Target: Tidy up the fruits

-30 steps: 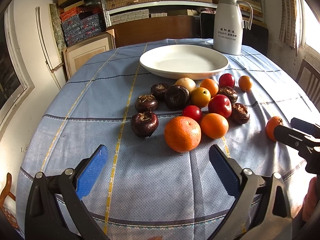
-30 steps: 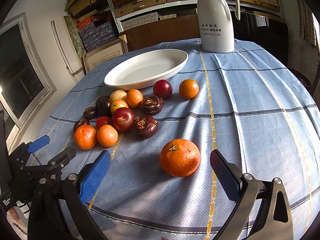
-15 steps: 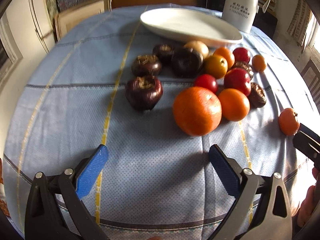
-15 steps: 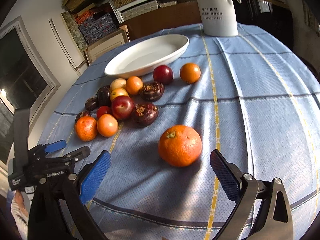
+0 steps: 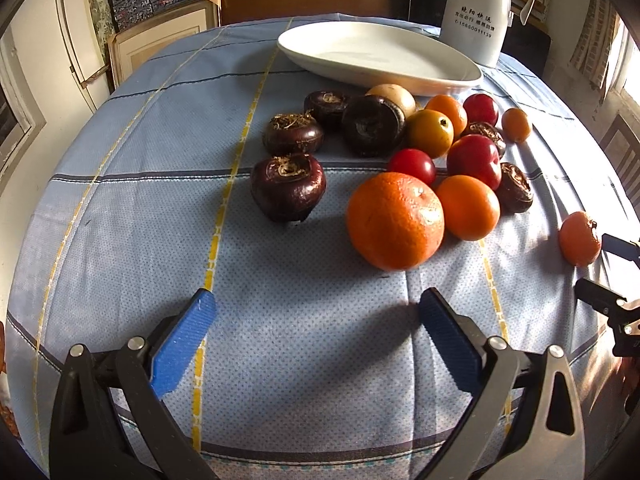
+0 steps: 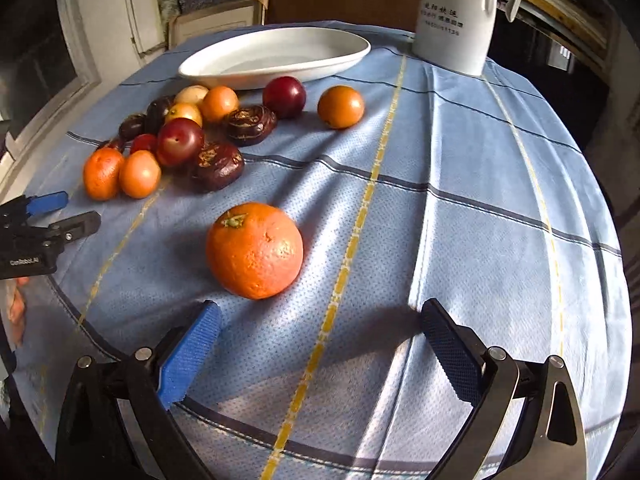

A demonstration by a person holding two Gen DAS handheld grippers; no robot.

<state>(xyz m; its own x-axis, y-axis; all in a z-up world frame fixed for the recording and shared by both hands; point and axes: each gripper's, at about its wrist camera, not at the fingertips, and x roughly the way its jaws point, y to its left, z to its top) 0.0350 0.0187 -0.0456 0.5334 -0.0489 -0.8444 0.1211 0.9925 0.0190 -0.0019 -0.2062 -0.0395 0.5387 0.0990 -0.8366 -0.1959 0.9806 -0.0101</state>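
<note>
A cluster of fruit lies on the blue checked tablecloth: oranges, red plums and dark water chestnuts. In the left wrist view my left gripper point(image 5: 316, 340) is open and empty, just short of a large orange point(image 5: 395, 221) and a dark chestnut point(image 5: 288, 186). In the right wrist view my right gripper point(image 6: 320, 344) is open and empty, with a lone large orange point(image 6: 254, 249) close ahead, left of centre. That orange also shows in the left wrist view point(image 5: 579, 238). An empty white oval plate point(image 5: 380, 58) point(image 6: 276, 58) lies behind the fruit.
A white thermos jug point(image 5: 476, 8) point(image 6: 454, 12) stands behind the plate at the right. A small orange point(image 6: 341, 106) sits apart from the cluster. The left gripper shows at the left edge of the right wrist view point(image 6: 44, 220). Shelves and boxes stand beyond the table.
Both grippers have moved forward and lower toward the fruit; the large orange ahead of each now looks bigger and closer. Both stay open. No fruit has moved.
</note>
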